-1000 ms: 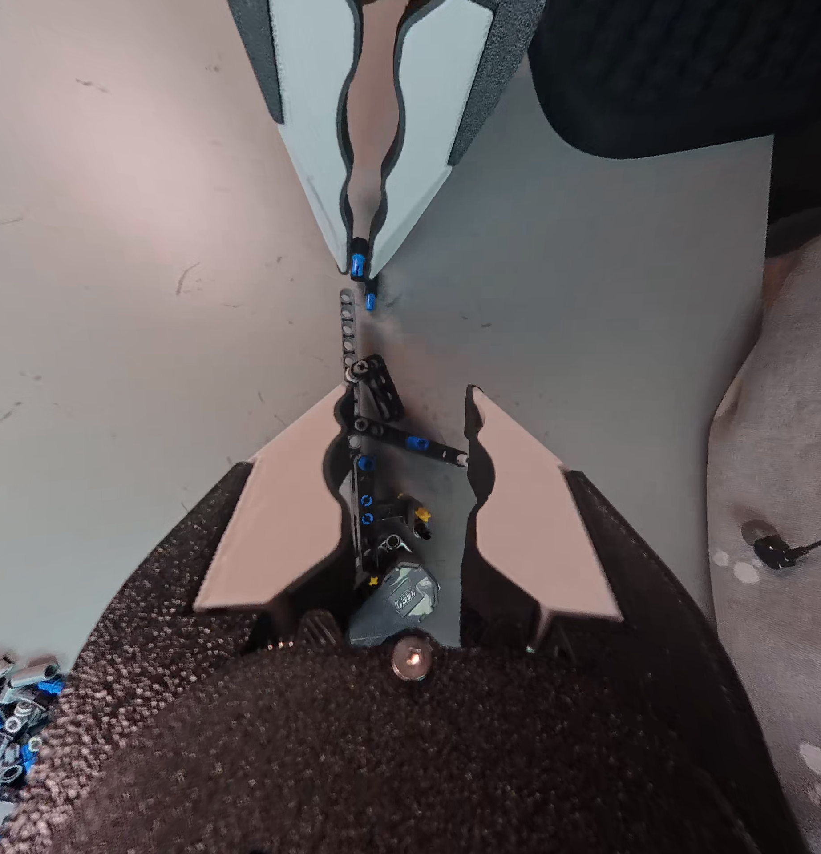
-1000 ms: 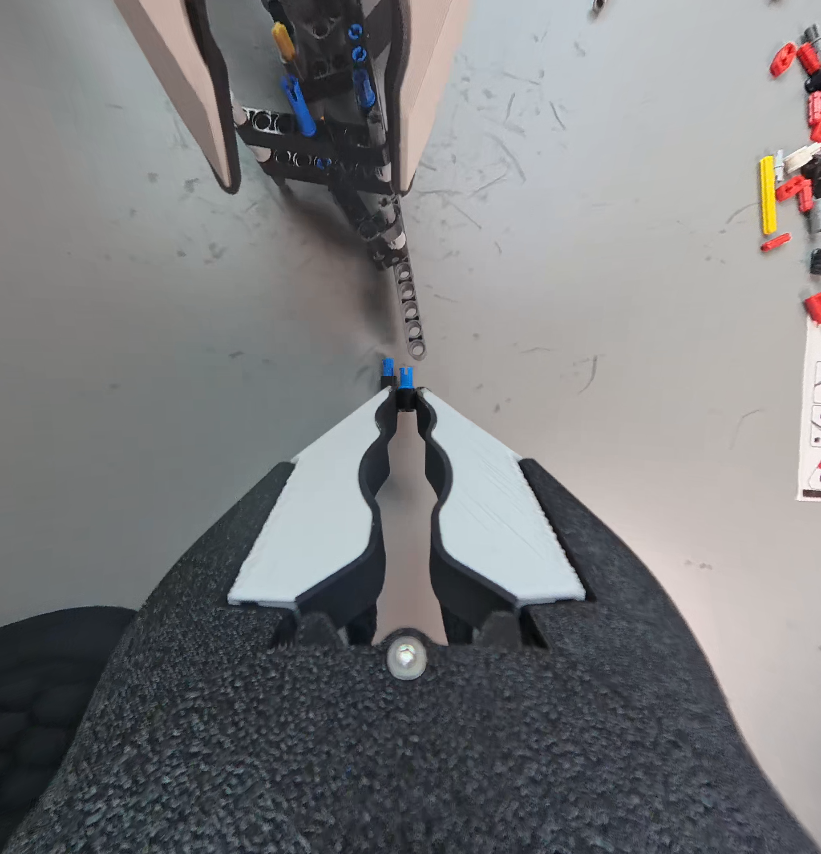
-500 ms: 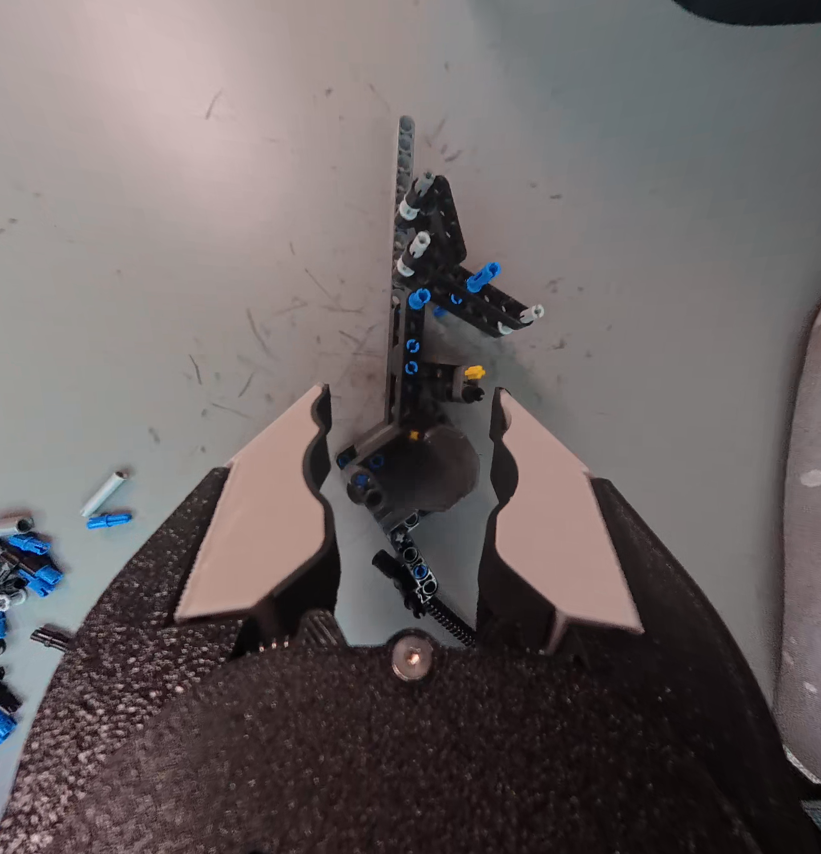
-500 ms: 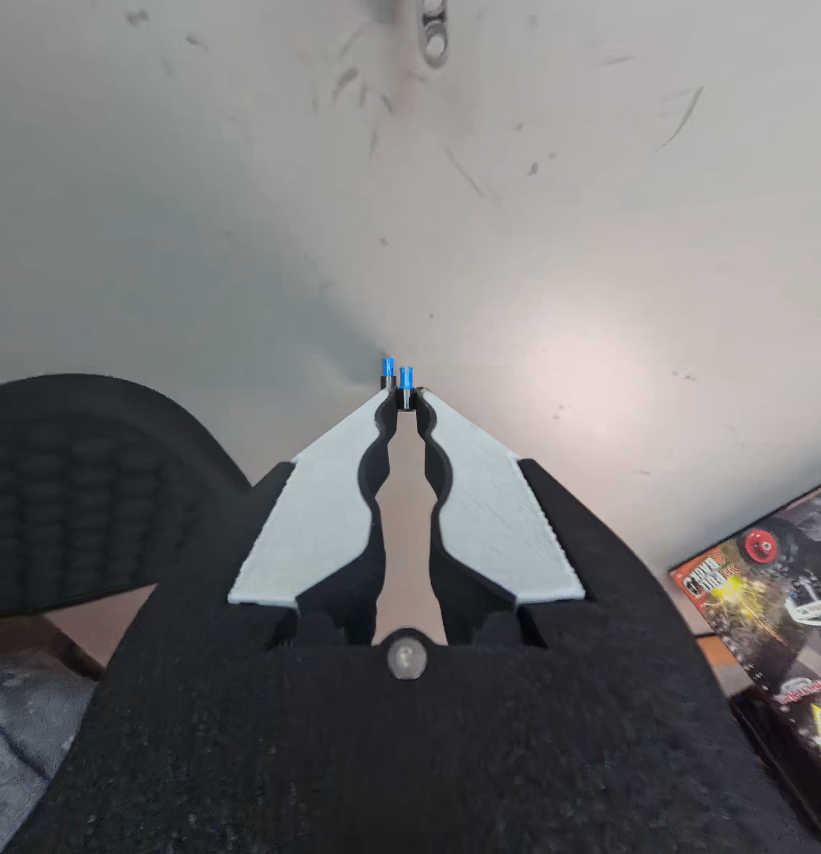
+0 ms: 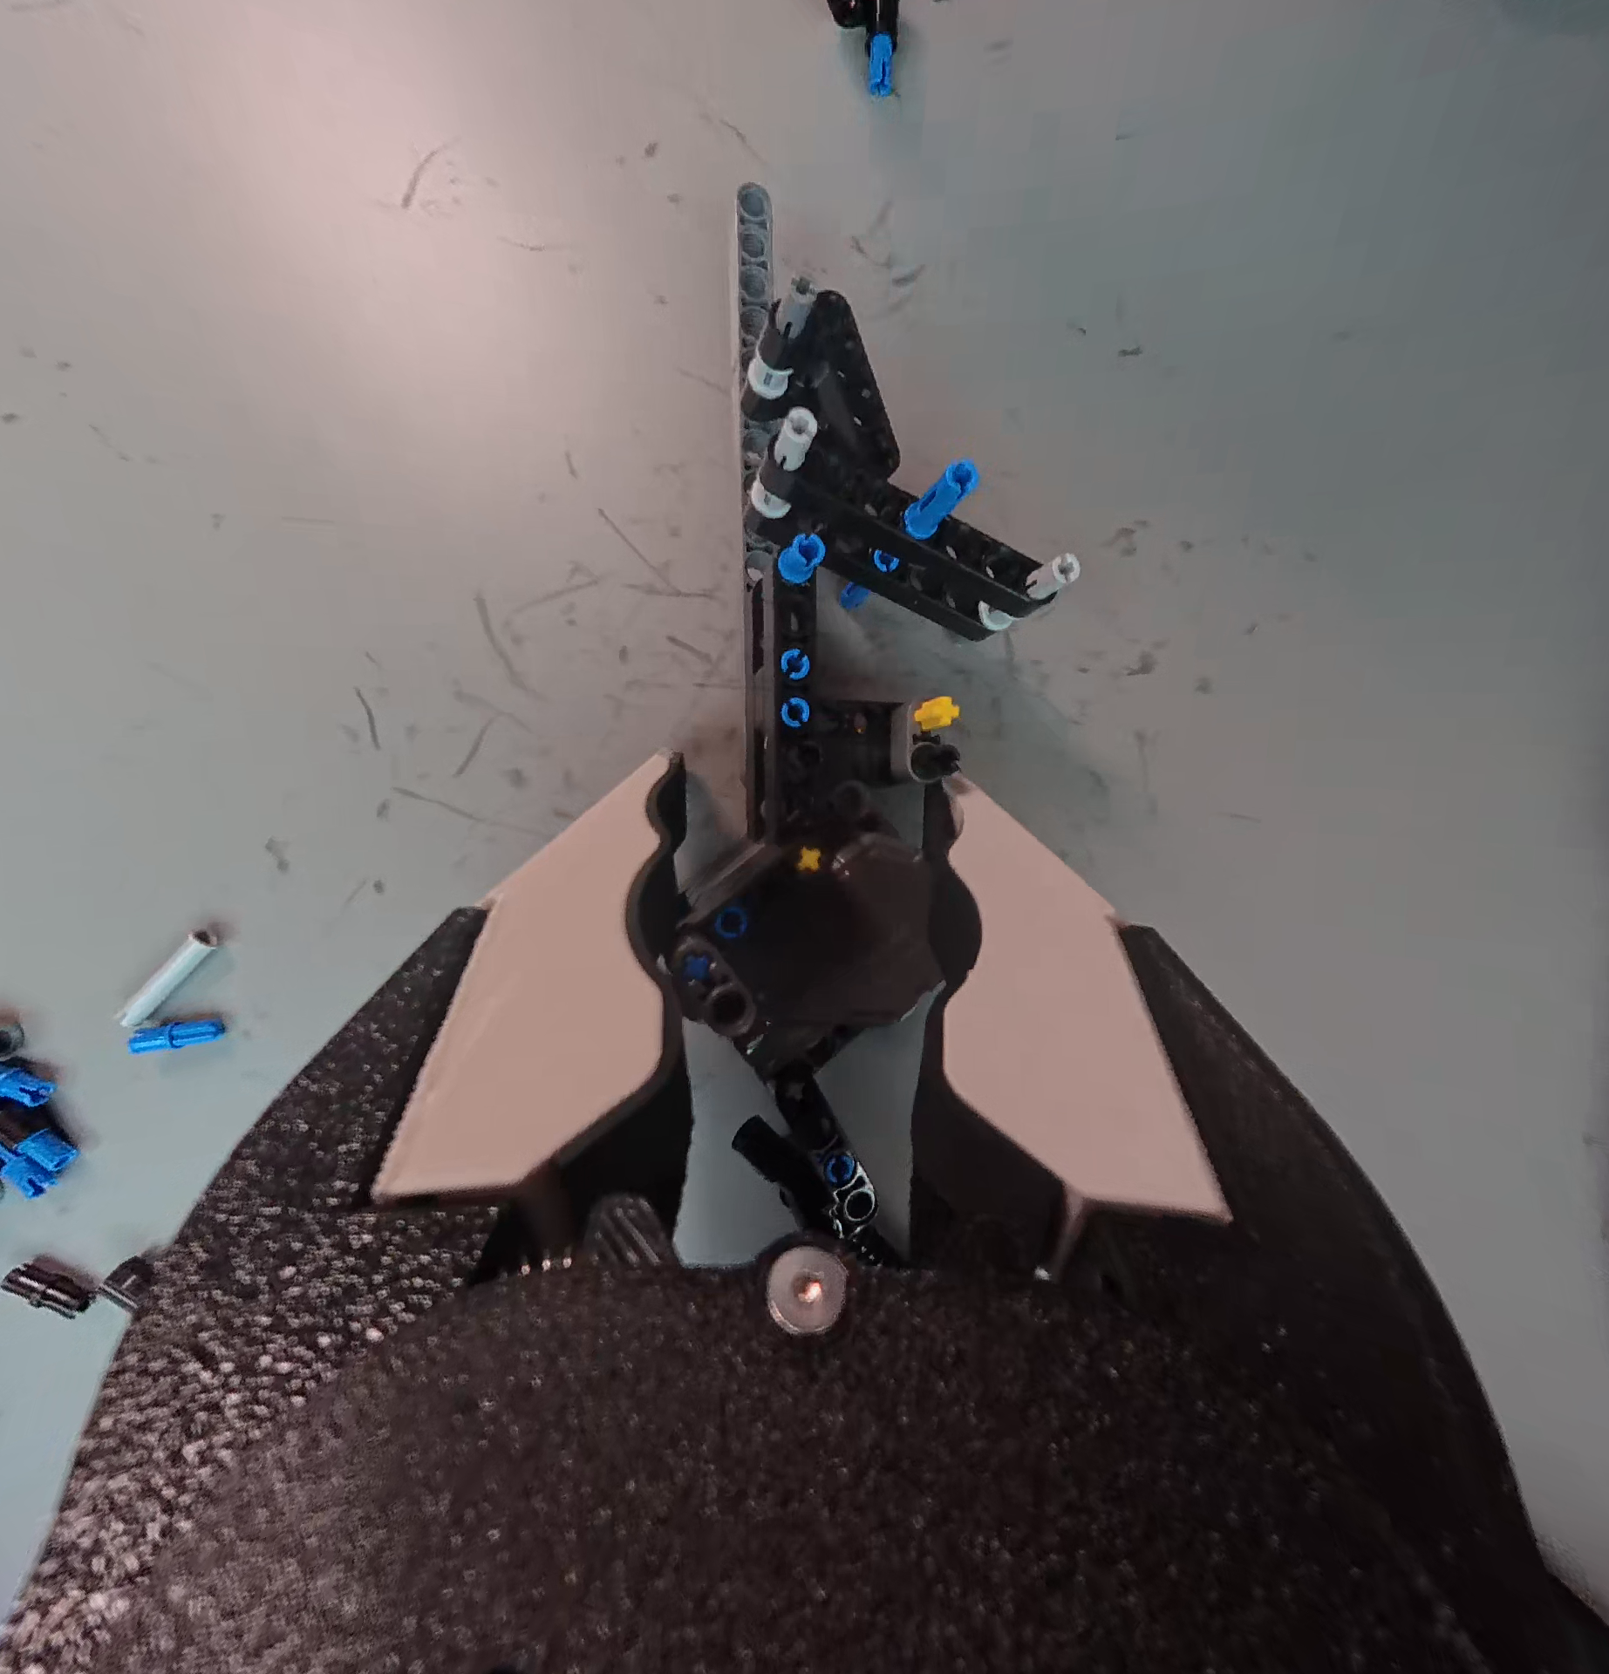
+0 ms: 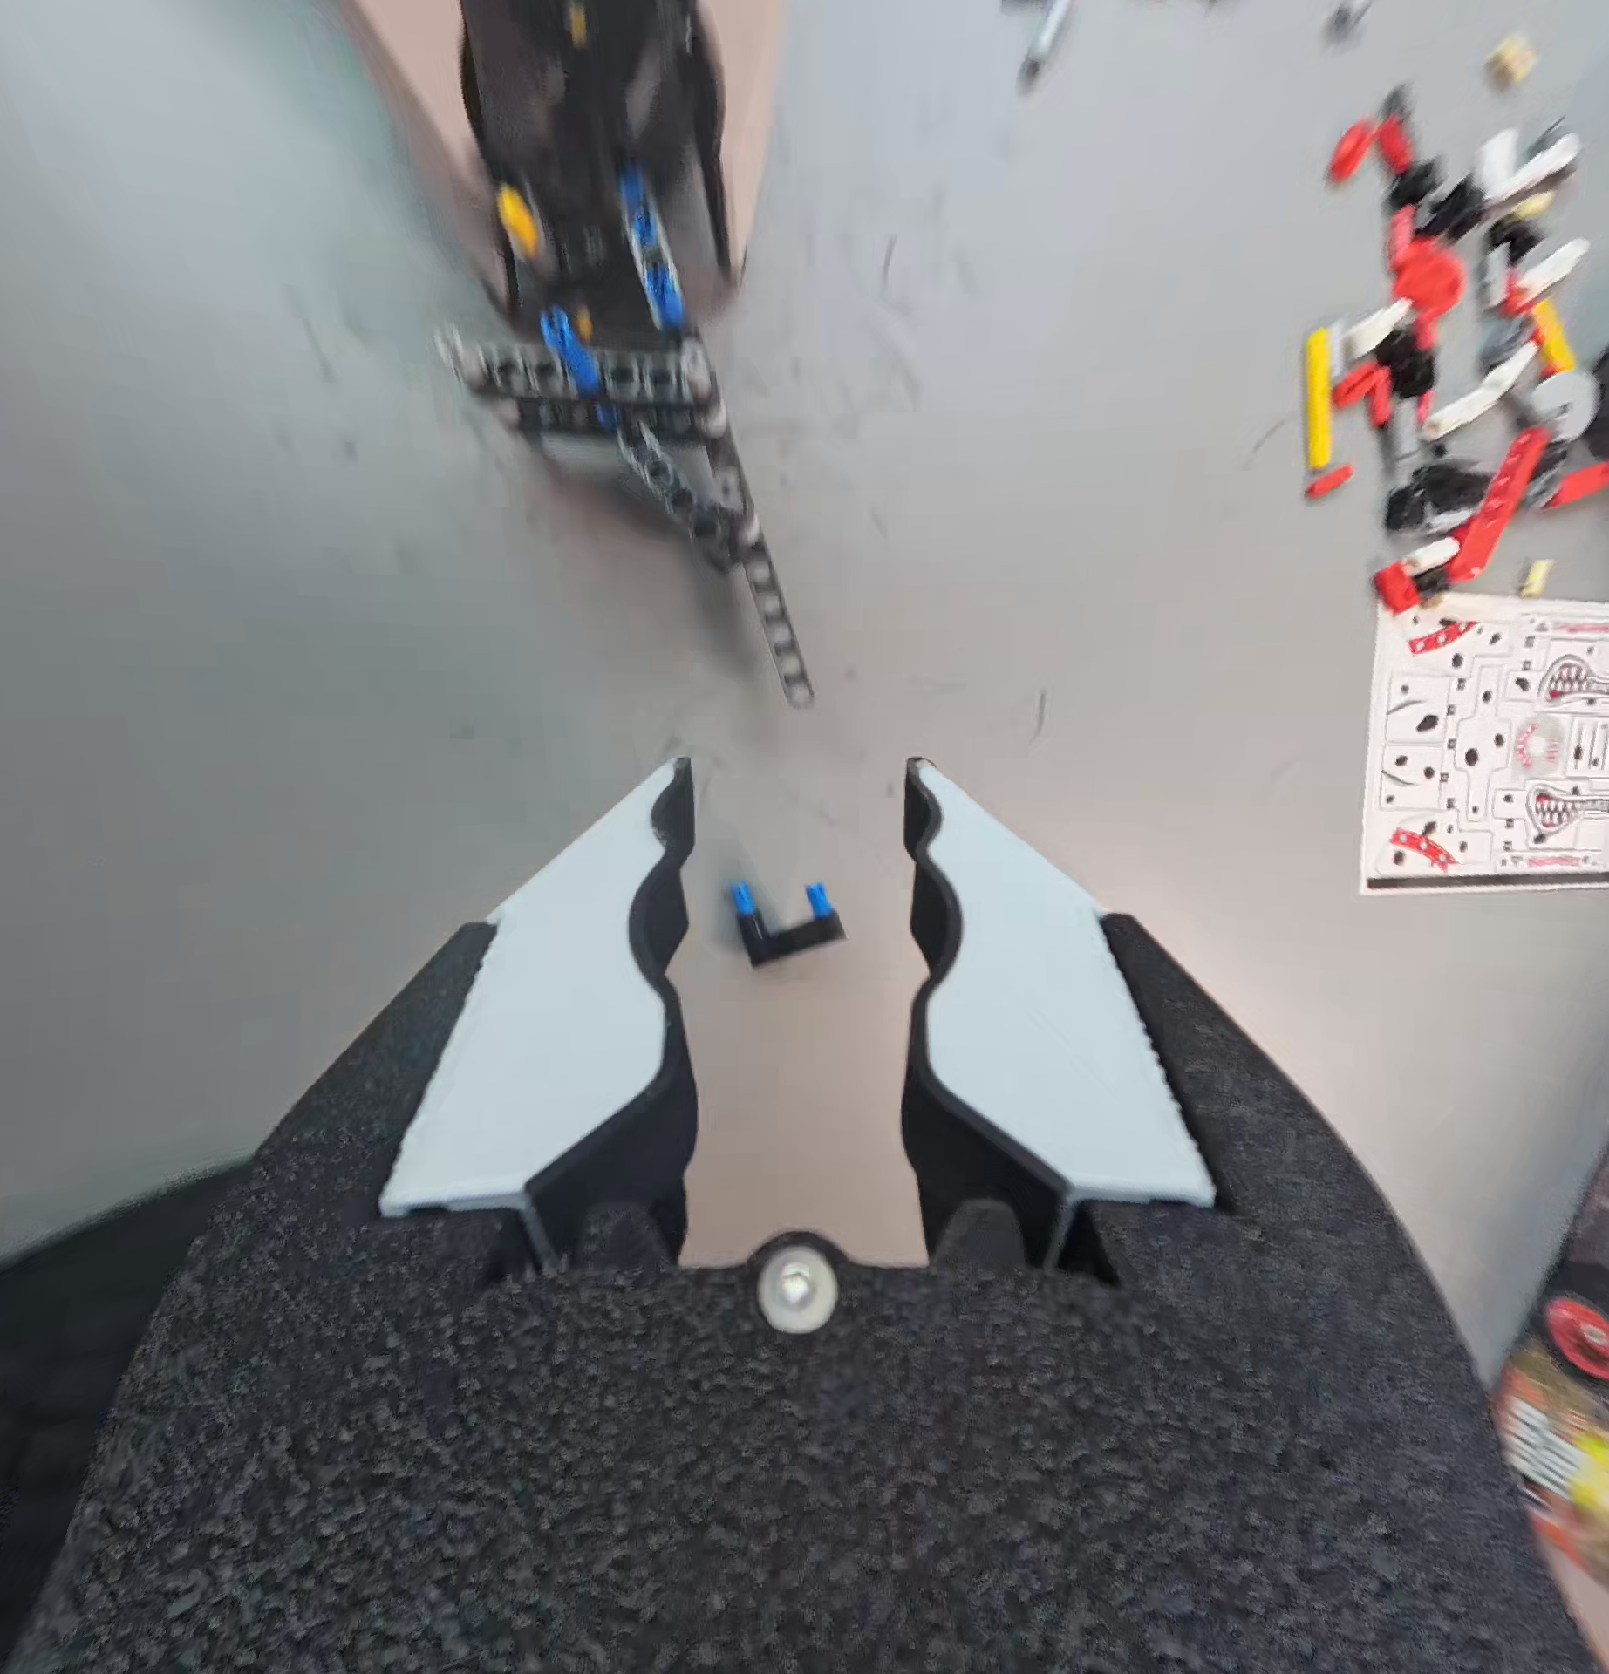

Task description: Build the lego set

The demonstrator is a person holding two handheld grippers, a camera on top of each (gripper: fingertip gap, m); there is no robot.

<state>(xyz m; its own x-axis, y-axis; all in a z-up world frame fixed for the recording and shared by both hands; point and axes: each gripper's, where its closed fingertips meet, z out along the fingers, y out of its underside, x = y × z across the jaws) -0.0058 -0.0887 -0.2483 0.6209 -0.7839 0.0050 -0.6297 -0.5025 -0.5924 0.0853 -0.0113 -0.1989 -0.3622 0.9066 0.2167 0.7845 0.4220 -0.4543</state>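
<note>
The lego assembly (image 5: 787, 634), a long grey beam with black beams, blue and grey pins and a dark motor block, lies on the grey table (image 5: 329, 453). My left gripper (image 5: 809, 784) has its tan fingers closed against the motor block (image 5: 837, 933). My right gripper (image 6: 799, 765) is open. A small black piece with two blue pins (image 6: 787, 924) lies on the table between its white fingers, touching neither. The same piece shows at the top edge of the left wrist view (image 5: 879, 54). The blurred assembly (image 6: 619, 380) lies ahead of the right gripper.
Loose blue and black pins (image 5: 17, 1123), a grey tube (image 5: 171, 978) and a blue pin (image 5: 175, 1034) lie at the left. A pile of red, white, black and yellow parts (image 6: 1462, 344), a sticker sheet (image 6: 1507, 743) and the set's box (image 6: 1580, 1413) lie at the right. Left tips to right tips: about 15 cm.
My right gripper has opened and let the black piece with blue pins drop onto the table. My left gripper's fingers have closed in on the motor block.
</note>
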